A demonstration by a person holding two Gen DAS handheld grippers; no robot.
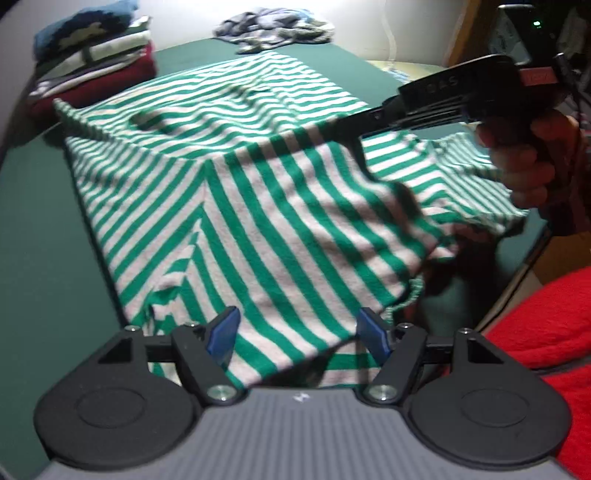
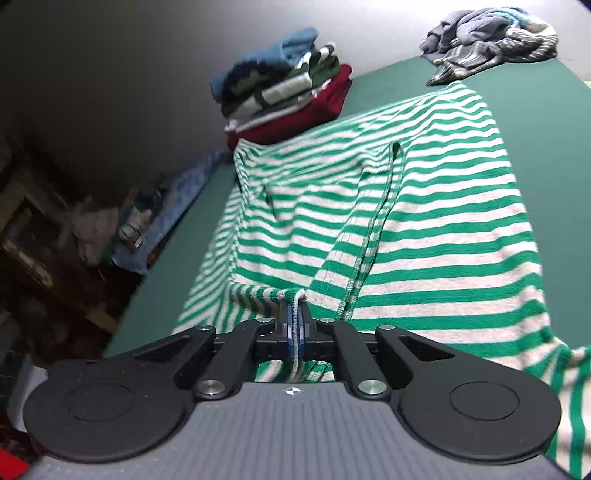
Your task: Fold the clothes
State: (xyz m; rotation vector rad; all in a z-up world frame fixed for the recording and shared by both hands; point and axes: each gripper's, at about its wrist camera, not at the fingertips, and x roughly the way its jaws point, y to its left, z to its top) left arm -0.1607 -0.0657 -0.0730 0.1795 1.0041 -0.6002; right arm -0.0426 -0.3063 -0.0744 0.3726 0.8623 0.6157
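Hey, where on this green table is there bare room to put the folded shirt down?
Bare green table lies left of the striped shirt, below the folded stack, and between the stack and the unfolded pile. The middle is crowded: the shirt fills it.

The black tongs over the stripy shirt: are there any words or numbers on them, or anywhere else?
"BAS": faint raised letters on the right tongs, partly blurred, perhaps more letters.
Red label on the same tongs: too blurred to read.
Small white mark on the left tongs: a sign, no words.
Nothing on the shirt.
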